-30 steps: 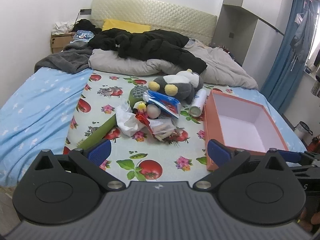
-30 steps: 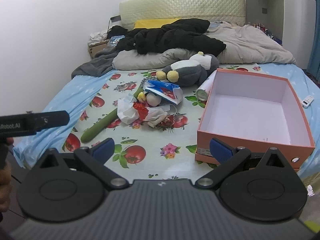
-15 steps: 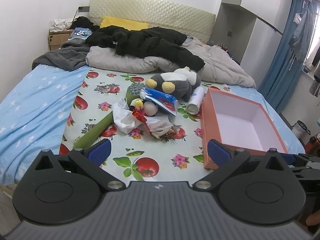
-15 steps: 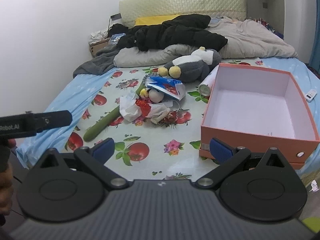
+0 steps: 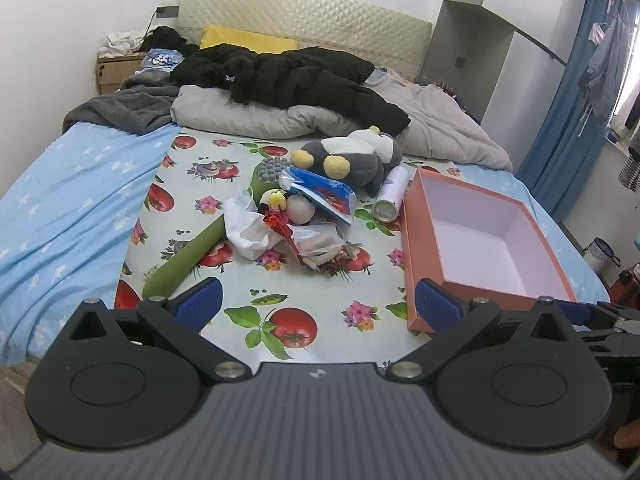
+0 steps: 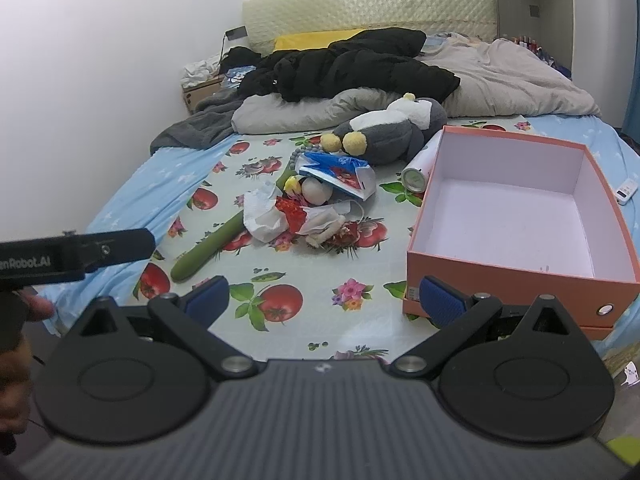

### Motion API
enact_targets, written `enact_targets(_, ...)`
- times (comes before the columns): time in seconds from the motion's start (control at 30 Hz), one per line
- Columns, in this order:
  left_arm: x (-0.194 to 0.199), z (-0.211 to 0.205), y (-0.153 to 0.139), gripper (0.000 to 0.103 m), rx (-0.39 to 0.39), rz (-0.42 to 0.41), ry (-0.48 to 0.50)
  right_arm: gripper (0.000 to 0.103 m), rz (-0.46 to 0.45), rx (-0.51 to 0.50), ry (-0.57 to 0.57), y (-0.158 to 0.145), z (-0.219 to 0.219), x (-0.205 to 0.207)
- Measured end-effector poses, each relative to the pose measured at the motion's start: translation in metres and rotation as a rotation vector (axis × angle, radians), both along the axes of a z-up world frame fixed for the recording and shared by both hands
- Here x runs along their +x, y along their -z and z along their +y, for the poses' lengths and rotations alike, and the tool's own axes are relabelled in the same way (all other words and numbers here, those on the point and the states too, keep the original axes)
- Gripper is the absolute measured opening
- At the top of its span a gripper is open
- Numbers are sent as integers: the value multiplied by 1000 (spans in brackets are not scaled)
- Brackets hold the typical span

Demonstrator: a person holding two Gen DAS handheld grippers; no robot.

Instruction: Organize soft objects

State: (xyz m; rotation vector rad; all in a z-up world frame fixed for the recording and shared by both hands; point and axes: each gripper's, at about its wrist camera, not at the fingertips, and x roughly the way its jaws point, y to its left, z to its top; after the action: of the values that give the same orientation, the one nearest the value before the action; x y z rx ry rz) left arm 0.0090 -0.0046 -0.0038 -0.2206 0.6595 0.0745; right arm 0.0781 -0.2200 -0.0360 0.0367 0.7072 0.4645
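Both grippers have been brought nearer the bed, fingers spread and empty: left gripper [image 5: 316,300], right gripper [image 6: 324,298]. The approach is judged under way. The pile [image 5: 296,220] lies beside the empty box [image 6: 516,216]; a reach for the plush [image 6: 392,132] is needed.

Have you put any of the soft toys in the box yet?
Not yet. The orange box is empty. Both tools, left and right, are open and hold nothing. The penguin plush and the pile of small things remain on the bed.
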Motion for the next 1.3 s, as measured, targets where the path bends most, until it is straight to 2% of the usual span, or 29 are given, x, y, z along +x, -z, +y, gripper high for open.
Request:
enact_targets(0.3, 0, 3, 3, 103, -12, 4, -14, 103, 5, 4, -5, 1, 1, -1)
enact_targets(0.47, -3, 8, 2, 103, -24, -21, -45, 103, 4, 15, -1, 4, 2, -3)
enact_targets(1.03, 2, 8, 7, 103, -23, -12, -51, 103, 42, 43, -21, 12, 1, 4)
enact_targets(1.3, 1, 8, 9, 103, -2, -27, -57, 100, 25, 36, -41, 17, 8, 6)
